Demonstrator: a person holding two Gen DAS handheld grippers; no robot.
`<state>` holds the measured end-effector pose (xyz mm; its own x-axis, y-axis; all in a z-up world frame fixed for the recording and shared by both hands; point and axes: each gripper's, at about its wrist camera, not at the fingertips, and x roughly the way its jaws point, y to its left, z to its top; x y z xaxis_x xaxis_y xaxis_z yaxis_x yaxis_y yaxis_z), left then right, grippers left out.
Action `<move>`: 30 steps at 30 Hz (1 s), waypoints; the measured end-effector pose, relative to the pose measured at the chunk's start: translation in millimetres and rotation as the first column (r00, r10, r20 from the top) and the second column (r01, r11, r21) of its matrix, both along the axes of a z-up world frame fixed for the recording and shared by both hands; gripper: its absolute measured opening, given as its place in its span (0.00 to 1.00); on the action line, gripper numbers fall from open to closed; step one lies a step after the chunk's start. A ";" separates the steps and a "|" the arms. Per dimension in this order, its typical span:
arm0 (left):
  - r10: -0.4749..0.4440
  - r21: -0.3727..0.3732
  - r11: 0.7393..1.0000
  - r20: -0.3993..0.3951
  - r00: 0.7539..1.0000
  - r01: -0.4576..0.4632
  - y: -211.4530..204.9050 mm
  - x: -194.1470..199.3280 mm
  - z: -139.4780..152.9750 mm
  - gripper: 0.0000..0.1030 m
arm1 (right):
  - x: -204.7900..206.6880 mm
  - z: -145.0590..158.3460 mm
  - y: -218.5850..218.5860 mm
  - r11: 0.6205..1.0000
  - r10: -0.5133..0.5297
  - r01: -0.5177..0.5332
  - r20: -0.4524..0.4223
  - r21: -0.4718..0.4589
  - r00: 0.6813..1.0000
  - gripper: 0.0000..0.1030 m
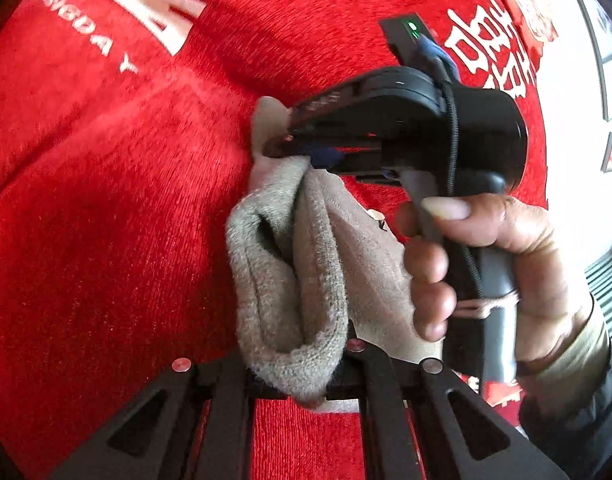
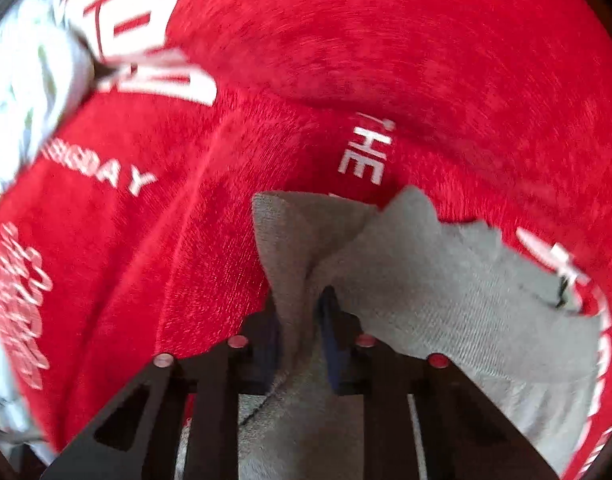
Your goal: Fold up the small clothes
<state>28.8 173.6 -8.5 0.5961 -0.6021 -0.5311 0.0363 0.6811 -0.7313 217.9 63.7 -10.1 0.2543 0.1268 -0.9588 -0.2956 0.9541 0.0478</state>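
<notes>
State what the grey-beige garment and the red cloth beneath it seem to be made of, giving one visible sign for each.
Grey-beige garment: probably a soft fleece or terry knit; its rolled edge looks fuzzy and thick, matte.
Red cloth: seemingly short-pile plush or velvet-like fabric; the nap shows directional streaks and a slight sheen, with white printed lettering.

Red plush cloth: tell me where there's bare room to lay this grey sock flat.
The red plush cloth lies bare left of the fuzzy grey sock, below the white "DAY" lettering. It is crowded at centre and right: the right gripper and left gripper both pinch the sock, beside the person's right hand.
</notes>
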 end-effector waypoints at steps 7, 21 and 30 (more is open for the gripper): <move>0.015 -0.015 1.000 -0.049 0.999 -0.016 5.0 2.5 -4.0 0.10 | -4.6 11.6 -20.9 0.991 -0.036 0.036 0.004 0.130 0.999 0.15; -0.020 0.214 0.977 0.052 0.998 0.008 -19.6 -9.8 46.4 0.09 | -9.3 37.2 -71.9 0.928 -0.128 0.117 0.008 0.354 0.992 0.14; -0.040 0.394 0.918 -0.004 0.999 0.039 -59.9 -8.2 64.2 0.09 | -12.1 52.4 -93.8 0.922 -0.131 0.116 0.016 0.369 0.991 0.14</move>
<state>20.7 113.7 55.7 0.5789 -0.3674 -0.7279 0.0716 0.9122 -0.4035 205.8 -30.0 42.3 0.3278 0.4320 -0.8402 -0.1851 0.9015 0.3913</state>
